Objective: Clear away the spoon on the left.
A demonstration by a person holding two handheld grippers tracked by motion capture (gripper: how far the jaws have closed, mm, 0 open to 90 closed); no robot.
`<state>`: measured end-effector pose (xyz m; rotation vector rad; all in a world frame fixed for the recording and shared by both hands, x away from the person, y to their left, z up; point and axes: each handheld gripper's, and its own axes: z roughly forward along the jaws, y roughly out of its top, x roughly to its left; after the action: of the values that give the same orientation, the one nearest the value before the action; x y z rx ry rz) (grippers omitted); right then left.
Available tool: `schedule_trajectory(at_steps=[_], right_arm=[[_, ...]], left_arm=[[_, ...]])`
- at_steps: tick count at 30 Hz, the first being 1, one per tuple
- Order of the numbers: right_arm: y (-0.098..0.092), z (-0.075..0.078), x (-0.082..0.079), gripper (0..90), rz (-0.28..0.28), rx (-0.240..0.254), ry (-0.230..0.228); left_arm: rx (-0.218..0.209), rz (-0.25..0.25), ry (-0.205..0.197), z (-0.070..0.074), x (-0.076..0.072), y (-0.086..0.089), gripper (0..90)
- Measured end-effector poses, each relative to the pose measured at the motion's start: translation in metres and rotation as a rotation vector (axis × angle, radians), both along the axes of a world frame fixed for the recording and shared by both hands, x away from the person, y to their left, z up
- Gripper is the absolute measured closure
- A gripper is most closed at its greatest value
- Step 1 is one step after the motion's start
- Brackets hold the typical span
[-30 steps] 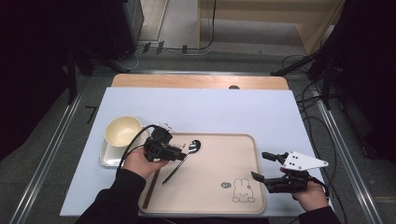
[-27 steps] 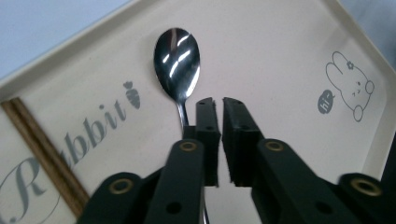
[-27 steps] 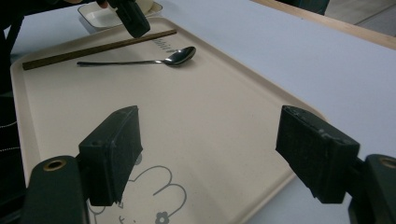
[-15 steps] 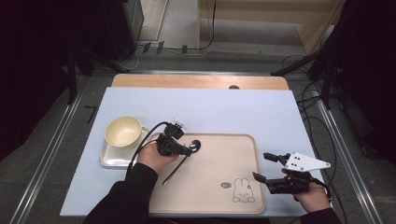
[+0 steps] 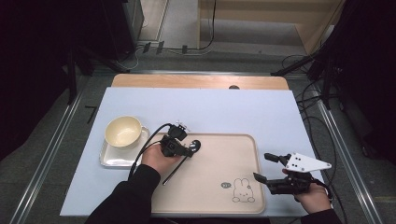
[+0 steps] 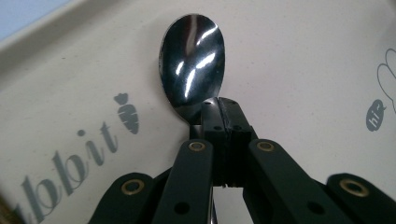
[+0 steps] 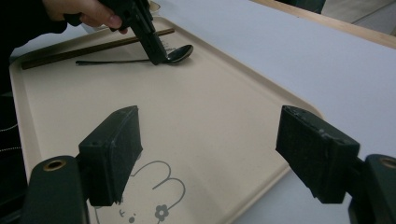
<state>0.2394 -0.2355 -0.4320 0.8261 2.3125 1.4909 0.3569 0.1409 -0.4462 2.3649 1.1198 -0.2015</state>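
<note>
A shiny metal spoon lies on the beige tray, its bowl near the tray's far left corner. My left gripper is shut on the spoon's neck just behind the bowl, with the jaws pressed together. In the high view the left gripper points right across the tray, and the hand covers part of the handle. In the right gripper view the spoon and the left gripper show far off. My right gripper stands open over the tray's right edge, holding nothing.
A cream cup sits on a small square plate left of the tray. A thin brown stick lies on the tray beside the spoon's handle. A rabbit drawing marks the tray's near right. The pale blue table stretches behind.
My left hand has shifted right and down toward the spoon's bowl, ending with the jaws on the spoon's neck. The right gripper has stayed put.
</note>
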Motion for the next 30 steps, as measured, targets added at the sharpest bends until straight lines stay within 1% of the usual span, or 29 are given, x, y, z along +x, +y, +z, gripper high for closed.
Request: schedule_trajectory(at_steps=[3,4,7,8,11,15,17,20,21,23,30], right_arm=[[0.0,0.0,0.0,22.1,0.003,-0.002,0.0],[0.0,0.0,0.0,22.1,0.003,-0.002,0.0],[0.001,0.0,-0.001,22.1,0.008,-0.004,0.001],[0.001,0.0,-0.001,22.1,0.008,-0.004,0.001],[0.001,0.0,0.0,22.1,0.005,-0.001,0.001],[0.001,0.0,-0.001,22.1,0.007,-0.002,0.001],[0.001,0.0,-0.001,22.1,0.009,0.003,0.002],[0.001,0.0,-0.001,22.1,0.008,0.005,0.004],[0.001,0.0,0.0,22.1,0.007,0.005,0.003],[0.001,0.0,0.0,22.1,0.008,0.004,0.003],[0.001,0.0,0.0,22.1,0.011,0.003,0.003]], left_arm=[[-0.003,0.022,0.002,0.0,0.002,0.005,90.0],[-0.003,0.022,0.002,0.0,0.002,0.005,90.0],[0.025,0.033,-0.008,0.002,0.002,0.011,90.0],[0.025,0.035,-0.007,0.002,0.002,0.013,90.0],[0.003,0.069,0.006,0.001,0.003,0.023,90.0],[-0.003,0.085,0.013,0.001,0.003,0.03,90.0],[-0.022,0.111,0.029,0.0,0.003,0.036,90.0],[-0.016,0.134,0.039,0.001,0.003,0.042,90.0],[-0.003,0.145,0.032,0.002,0.002,0.045,90.0],[0.002,0.149,0.031,0.002,0.001,0.047,90.0],[-0.001,0.176,0.036,0.002,0.0,0.054,90.0]])
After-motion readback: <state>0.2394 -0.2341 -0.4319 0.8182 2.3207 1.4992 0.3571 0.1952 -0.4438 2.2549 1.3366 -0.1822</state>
